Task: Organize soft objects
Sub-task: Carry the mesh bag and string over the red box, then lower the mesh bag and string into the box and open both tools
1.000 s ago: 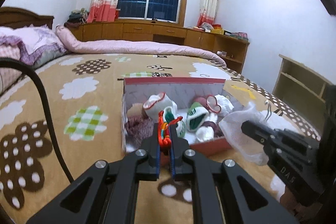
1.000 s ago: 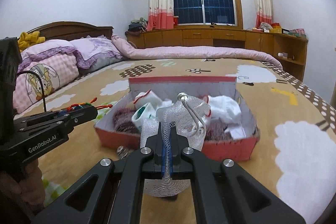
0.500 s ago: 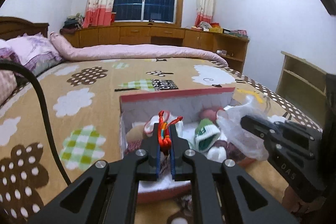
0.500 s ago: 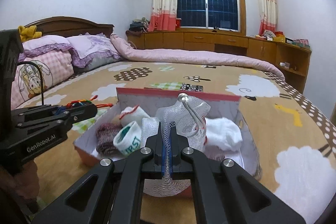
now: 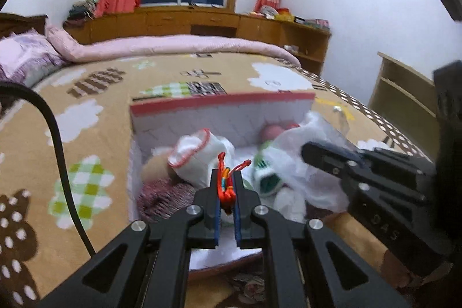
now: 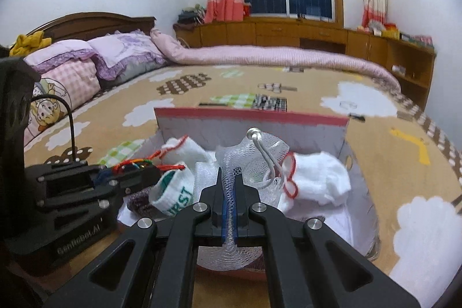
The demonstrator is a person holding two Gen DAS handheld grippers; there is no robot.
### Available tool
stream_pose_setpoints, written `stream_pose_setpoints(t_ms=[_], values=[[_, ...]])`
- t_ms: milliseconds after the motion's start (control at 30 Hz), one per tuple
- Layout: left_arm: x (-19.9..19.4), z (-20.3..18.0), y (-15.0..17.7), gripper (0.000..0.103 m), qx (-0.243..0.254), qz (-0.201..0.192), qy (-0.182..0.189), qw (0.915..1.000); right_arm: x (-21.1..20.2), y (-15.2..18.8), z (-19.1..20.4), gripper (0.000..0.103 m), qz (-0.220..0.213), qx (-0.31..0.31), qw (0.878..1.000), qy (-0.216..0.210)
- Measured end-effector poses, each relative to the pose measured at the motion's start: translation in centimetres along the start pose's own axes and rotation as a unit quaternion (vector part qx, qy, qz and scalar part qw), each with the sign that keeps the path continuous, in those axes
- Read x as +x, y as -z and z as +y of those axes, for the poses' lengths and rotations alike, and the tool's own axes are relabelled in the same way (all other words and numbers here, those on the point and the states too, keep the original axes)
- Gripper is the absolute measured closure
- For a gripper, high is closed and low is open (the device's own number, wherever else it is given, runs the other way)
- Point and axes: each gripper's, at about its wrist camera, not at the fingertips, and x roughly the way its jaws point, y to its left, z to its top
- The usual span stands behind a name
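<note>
Patterned bed [image 6: 389, 157], red-rimmed box [image 6: 251, 115], pillows [image 6: 95, 62], rolled pink quilt [image 6: 274, 53]

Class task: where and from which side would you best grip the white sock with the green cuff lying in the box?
Grip the white sock with the green cuff at its raised, open cuff, probably from above at the near side: both grippers, loaded, crowd either flank.

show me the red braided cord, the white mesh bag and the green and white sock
red braided cord [image 5: 226, 186], left wrist view, knotted part between the fingers
white mesh bag [image 6: 251, 160], right wrist view, bunched netting above the fingers
green and white sock [image 6: 174, 194], right wrist view, lettered cuff
</note>
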Motion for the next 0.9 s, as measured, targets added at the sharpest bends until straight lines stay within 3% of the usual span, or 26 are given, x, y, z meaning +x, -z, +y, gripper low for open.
stream_pose_setpoints(t_ms=[100,167,233,300,900], values=[[1.2,-0.3,0.8,0.097,0.004,0.026,0.017,0.9995,1.7,0.7,0.0,0.100,0.047,0.004,0.999,-0.015],[2.6,-0.4,1.7,0.097,0.011,0.051,0.019,0.9984,3.8,1.7,-0.1,0.099,0.101,0.004,0.994,-0.034],[3.7,0.4,2.3,0.096,-0.012,0.067,0.043,0.9968,5.0,2.4,-0.5,0.099,0.120,0.017,0.991,-0.054],[4.3,1.1,2.3,0.096,-0.030,0.078,0.051,0.9952,5.3,2.5,-0.3,0.099,0.124,0.009,0.991,-0.056],[3.9,0.9,2.6,0.090,-0.026,0.069,0.031,0.9968,4.7,3.4,-0.2,0.099,0.111,0.006,0.992,-0.054]])
